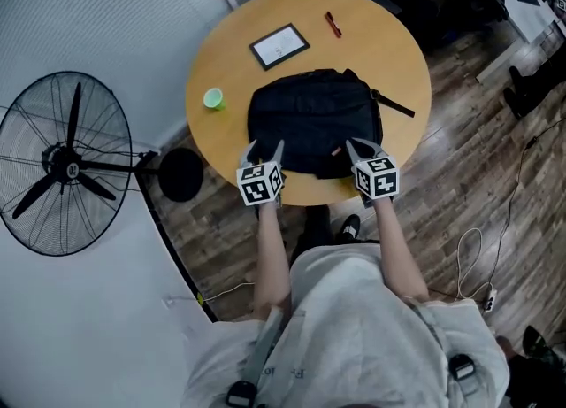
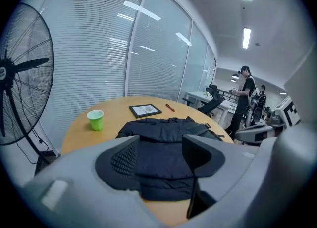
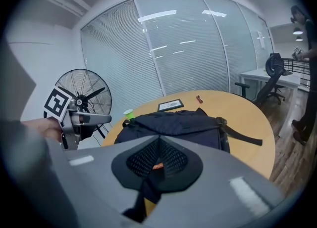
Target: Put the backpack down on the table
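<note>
One soft black backpack (image 1: 314,119) is laid on the round wooden worktop (image 1: 398,61); left gripper (image 1: 265,148) is held apart, right gripper (image 1: 364,148) is clamped on its near edge.

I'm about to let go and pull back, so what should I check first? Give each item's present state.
1. Backpack lying on the table: ok.
2. Left tongs open, empty: ok.
3. Right tongs released: not ok, shut on a dark part of the backpack.
4. Green cup upright, apart from the backpack: ok.
5. Tablet and pen clear of the backpack: ok.
</note>
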`<action>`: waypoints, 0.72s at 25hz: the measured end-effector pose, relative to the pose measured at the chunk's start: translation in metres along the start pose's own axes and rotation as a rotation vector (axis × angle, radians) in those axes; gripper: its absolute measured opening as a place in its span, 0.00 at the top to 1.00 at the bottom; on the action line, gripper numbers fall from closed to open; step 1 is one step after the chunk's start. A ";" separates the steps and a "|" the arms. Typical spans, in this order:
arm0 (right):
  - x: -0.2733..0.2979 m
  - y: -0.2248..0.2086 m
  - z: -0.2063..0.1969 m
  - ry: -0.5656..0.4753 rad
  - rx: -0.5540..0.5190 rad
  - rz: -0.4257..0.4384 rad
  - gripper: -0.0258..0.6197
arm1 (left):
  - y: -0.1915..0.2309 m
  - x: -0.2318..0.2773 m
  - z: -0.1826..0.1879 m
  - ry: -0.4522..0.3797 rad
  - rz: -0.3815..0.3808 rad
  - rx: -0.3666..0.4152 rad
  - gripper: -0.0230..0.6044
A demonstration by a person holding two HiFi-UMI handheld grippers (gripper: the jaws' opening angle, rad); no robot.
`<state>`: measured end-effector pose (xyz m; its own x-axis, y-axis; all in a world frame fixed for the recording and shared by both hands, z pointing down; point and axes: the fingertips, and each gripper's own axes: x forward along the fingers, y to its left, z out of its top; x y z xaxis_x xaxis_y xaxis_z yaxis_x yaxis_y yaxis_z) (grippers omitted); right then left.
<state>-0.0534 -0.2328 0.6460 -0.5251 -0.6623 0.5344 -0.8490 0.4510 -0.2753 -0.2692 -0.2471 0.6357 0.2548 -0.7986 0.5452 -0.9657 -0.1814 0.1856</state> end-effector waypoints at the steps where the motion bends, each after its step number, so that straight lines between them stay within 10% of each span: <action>1: -0.004 0.000 -0.002 -0.004 -0.001 0.001 0.96 | -0.006 -0.005 0.002 -0.019 -0.006 -0.010 0.53; 18: -0.041 -0.011 -0.011 -0.028 -0.046 0.027 0.96 | -0.080 -0.036 -0.027 -0.044 -0.075 0.018 0.58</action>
<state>-0.0217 -0.2040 0.6358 -0.5497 -0.6655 0.5050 -0.8313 0.4955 -0.2520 -0.1996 -0.1883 0.6239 0.3242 -0.8069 0.4938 -0.9449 -0.2512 0.2099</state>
